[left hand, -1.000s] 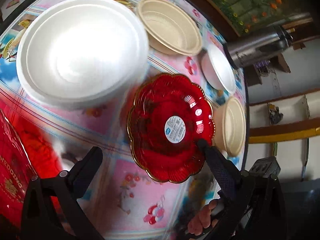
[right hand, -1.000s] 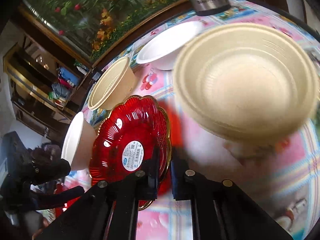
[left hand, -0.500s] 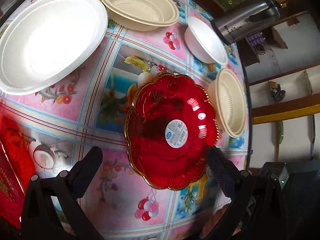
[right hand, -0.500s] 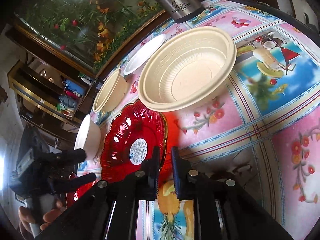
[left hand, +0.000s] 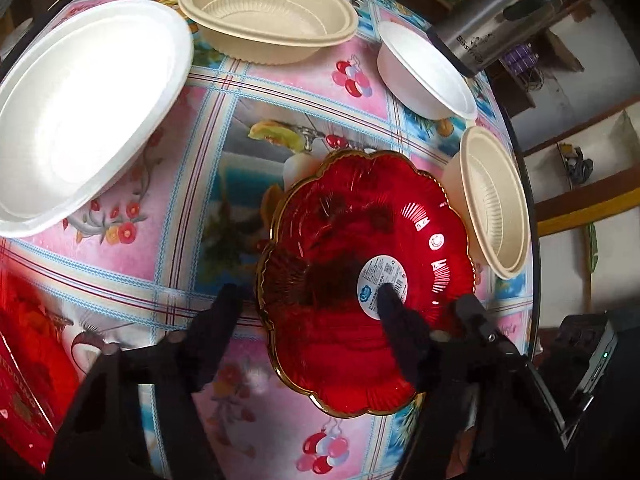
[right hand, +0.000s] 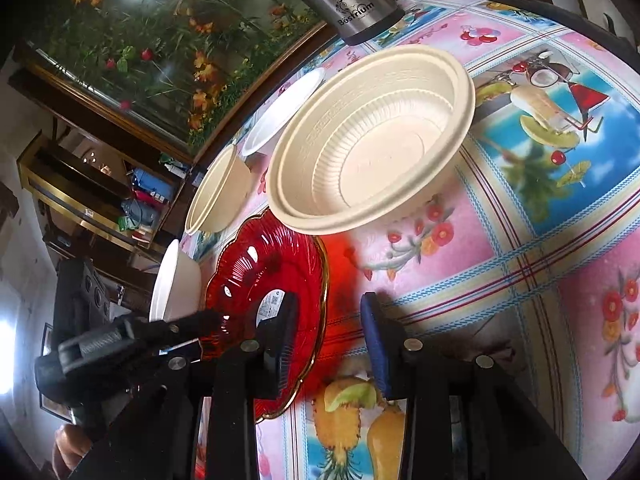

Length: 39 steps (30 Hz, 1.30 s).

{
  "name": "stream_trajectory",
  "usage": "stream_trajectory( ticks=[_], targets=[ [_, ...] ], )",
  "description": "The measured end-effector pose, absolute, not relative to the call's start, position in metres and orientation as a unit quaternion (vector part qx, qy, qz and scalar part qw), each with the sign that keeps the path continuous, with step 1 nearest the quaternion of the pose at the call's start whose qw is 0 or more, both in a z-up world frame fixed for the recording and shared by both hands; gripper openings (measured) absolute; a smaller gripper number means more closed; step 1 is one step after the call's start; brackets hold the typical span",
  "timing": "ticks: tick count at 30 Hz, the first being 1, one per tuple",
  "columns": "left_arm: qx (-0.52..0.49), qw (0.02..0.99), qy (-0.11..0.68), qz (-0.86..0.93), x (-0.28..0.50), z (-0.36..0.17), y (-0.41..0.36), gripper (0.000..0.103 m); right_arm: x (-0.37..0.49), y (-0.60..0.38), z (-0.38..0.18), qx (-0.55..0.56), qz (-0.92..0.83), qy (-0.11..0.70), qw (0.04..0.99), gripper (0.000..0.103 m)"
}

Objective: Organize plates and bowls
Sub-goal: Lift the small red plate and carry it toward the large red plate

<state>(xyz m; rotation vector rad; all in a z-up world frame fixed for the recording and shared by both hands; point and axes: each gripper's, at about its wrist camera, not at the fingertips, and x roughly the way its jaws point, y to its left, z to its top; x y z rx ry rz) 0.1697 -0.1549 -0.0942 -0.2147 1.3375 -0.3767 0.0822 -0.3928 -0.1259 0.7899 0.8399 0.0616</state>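
A red scalloped plate with a gold rim and a white sticker lies on the table. It also shows in the right wrist view. My left gripper is open, with its jaws astride the plate's left rim, one finger over the sticker. My right gripper is open astride the plate's right rim. A big beige bowl, a small beige bowl, a small white bowl and a large white plate stand around.
A steel thermos stands at the table's far edge. A red box lies at the near left. The flowered tablecloth covers the table. The left gripper shows in the right wrist view.
My right gripper has opened, letting go of the red plate's rim. My left gripper has narrowed and moved in over the plate. The plate now lies on the table.
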Motion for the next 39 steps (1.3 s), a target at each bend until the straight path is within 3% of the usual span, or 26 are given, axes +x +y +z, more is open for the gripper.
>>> stream_trajectory(
  ticks=[3, 7, 11, 14, 28, 39],
  targets=[
    [-0.086, 0.771, 0.606, -0.178, 0.169, -0.092, -0.156, 0.053, 0.084, -0.388, -0.126, 0.37, 0.03, 0.397, 0.839, 0.035],
    [-0.069, 0.777, 0.6, -0.179, 0.169, -0.093, -0.157, 0.034, 0.087, -0.384, -0.126, 0.368, 0.03, 0.395, 0.841, 0.034],
    [-0.055, 0.783, 0.594, -0.178, 0.168, -0.093, -0.155, 0.022, 0.09, -0.379, -0.127, 0.354, 0.024, 0.401, 0.845, 0.02],
    [-0.039, 0.789, 0.587, -0.179, 0.165, -0.093, -0.156, 0.02, 0.09, -0.379, -0.128, 0.344, 0.013, 0.407, 0.846, 0.007],
    [0.012, 0.821, 0.544, -0.175, 0.137, -0.075, -0.146, 0.02, 0.083, -0.368, -0.121, 0.337, 0.02, 0.404, 0.85, 0.007],
    [0.002, 0.852, 0.494, -0.172, 0.106, -0.035, -0.111, 0.02, 0.064, -0.331, -0.069, 0.308, 0.045, 0.366, 0.877, 0.007]
  ],
)
